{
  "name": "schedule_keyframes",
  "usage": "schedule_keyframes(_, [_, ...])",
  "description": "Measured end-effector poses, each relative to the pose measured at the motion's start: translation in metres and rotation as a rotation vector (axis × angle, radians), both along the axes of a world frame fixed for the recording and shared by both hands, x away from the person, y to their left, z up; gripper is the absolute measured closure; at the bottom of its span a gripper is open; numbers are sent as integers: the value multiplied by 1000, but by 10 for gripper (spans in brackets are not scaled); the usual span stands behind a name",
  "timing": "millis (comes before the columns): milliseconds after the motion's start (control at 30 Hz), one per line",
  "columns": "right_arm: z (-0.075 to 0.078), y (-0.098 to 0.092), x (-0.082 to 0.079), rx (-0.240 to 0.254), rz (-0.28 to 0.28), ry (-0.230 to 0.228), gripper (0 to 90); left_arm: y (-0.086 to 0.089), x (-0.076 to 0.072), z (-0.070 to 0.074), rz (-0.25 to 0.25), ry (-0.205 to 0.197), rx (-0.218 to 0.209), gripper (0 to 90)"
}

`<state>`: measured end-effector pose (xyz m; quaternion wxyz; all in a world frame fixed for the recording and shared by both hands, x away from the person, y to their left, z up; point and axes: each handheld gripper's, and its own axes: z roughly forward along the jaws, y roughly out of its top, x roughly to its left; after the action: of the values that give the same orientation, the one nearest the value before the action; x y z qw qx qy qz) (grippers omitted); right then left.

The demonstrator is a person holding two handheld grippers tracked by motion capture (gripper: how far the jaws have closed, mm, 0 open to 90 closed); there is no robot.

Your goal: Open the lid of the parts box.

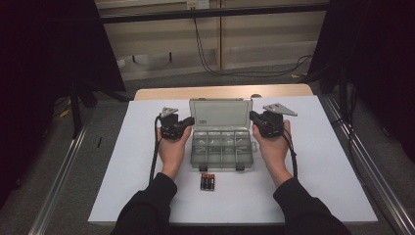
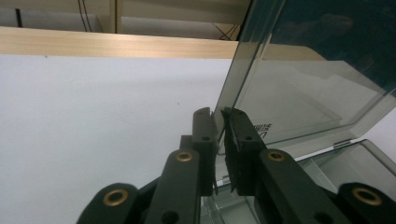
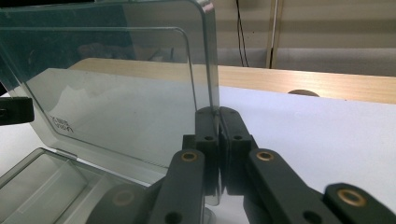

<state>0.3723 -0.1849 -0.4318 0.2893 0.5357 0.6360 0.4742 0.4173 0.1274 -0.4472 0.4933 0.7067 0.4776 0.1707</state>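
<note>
Your left tongs are pinching the left edge of the clear lid, and your right tongs are pinching its right edge. The lid stands upright at the back of the grey compartment box, which sits in the middle of the white counter. Three batteries lie side by side just in front of the box, between your forearms.
</note>
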Motion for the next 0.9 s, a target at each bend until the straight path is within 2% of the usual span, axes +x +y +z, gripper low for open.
schedule_keyframes(33, [0,-1,1,1,5,2,881,-2,-1,0,6,-8,18,852])
schedule_keyframes(233, [-2,-1,2,-2,7,1,864,-2,-1,0,12,-17,38,871])
schedule_keyframes(367, [-7,3,4,-26,-2,12,830,-3,-1,0,10,-23,34,873])
schedule_keyframes(533, [-10,3,7,-20,-16,17,859,-3,0,0,13,-24,34,875])
schedule_keyframes(667, [-11,3,9,-13,-26,34,871,-4,1,-1,18,-16,13,876])
schedule_keyframes(700, [-11,3,10,-14,-26,39,872,-2,2,-1,8,-15,29,876])
schedule_keyframes(733, [-10,3,11,-8,-30,46,873,-3,3,-1,11,-10,17,876])
schedule_keyframes(900, [-10,2,18,-6,-31,72,878,-3,9,2,7,25,27,878])
